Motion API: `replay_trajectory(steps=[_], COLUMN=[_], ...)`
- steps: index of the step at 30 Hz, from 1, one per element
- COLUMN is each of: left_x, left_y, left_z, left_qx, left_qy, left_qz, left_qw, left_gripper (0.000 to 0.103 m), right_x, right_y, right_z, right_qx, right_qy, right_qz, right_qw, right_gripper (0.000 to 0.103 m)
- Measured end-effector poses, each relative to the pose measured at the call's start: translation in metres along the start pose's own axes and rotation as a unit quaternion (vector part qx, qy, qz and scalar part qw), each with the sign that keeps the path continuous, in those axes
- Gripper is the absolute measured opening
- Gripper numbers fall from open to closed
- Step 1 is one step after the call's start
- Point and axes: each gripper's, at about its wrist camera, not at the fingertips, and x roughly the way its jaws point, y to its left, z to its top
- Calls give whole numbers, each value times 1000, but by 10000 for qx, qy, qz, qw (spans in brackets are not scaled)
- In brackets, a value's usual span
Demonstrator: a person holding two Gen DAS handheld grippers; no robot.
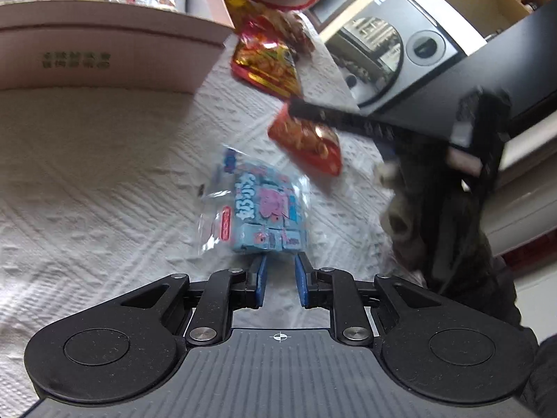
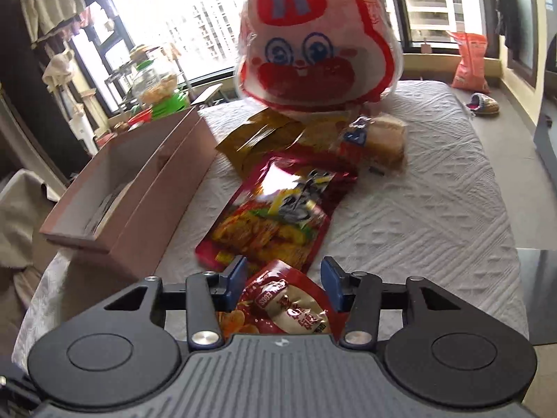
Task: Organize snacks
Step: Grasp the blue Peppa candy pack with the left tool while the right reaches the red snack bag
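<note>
Left wrist view: the left gripper (image 1: pixel 281 267) pinches the near edge of a blue candy packet (image 1: pixel 259 209) lying on the white tablecloth (image 1: pixel 87 191), near the pink box (image 1: pixel 104 55). Right wrist view: the right gripper (image 2: pixel 284 280) stands spread around a small red snack pouch (image 2: pixel 285 299), its pads apart from it.

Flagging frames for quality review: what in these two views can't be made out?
- Left wrist view: the print on the blue cellophane candy packet is smeared by blur, and whether the left tool pinches its edge is unclear.
- Right wrist view: the small red foil pouch is partly hidden by the right tool body.
- Right wrist view: the pink cardboard box contents sit behind its near wall.
</note>
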Motion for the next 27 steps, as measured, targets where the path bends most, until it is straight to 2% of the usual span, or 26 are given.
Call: replay_trajectory(steps=[2,5,7,11,13,15,17,22,25,27], left_x=[-5,-12,-15,-21,-22,-18,-16,-12,-11,-10], left_y=[1,4,4,-1,-7,-16,-22,-29,-31,-32], left_z=[6,16,19,18,15,13,9,7,6,7], left_qx=[50,80,131,419,721,1054,1271,1380,1425,1437], left_qy=[-305,-611,-757,-901,-922,-880,-832,-768,-730,-711], left_qz=[322,787,977,1286,1462,1642,1720,1689,1720,1740], left_qw=[9990,9950,9922,9867,9823,9768,9733,9729,9720,9716], left_gripper=[22,24,30,31,31,31,32,32,32,33], right_x=[-12,-32,-41,-51,-55,-58,-60,-67,-70,-77], right_y=[24,51,63,82,88,90,89,66,45,42], right_z=[-18,-40,-52,-67,-73,-76,-77,-75,-75,-77], right_qx=[-452,-912,-1016,-1076,-1127,-1175,-1233,-1022,-551,-465], right_qy=[-32,-72,-39,102,76,-33,-181,-414,-474,-521], right_qz=[6,11,118,618,649,477,194,-700,-760,-419], right_qw=[9990,9958,9948,9922,9915,9919,9920,9914,9945,9967], right_gripper=[48,55,57,58,58,58,64,68,68,68])
